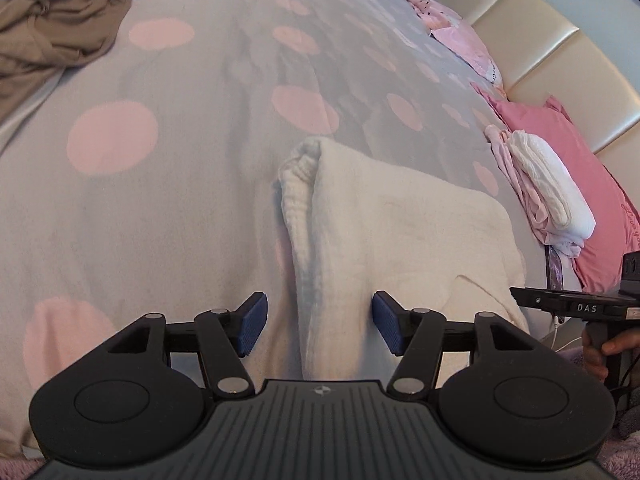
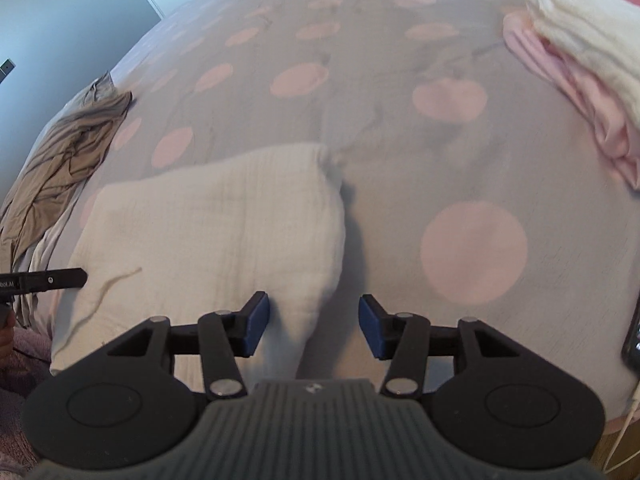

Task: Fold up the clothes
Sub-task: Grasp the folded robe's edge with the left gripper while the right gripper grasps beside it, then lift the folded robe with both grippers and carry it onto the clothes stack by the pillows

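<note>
A folded white textured cloth lies flat on the dotted bedspread; it also shows in the right wrist view as the white cloth. My left gripper stands open over the cloth's near left edge, blue pads clear of the fabric on both sides. My right gripper is open too, straddling the cloth's near right corner without pressing it. The other gripper's black tip pokes in from the left of the right wrist view.
A crumpled tan garment lies at the far left of the bed. A stack of folded pink and white clothes sits to the right by a pink pillow and cream headboard. A dark phone lies at the right edge.
</note>
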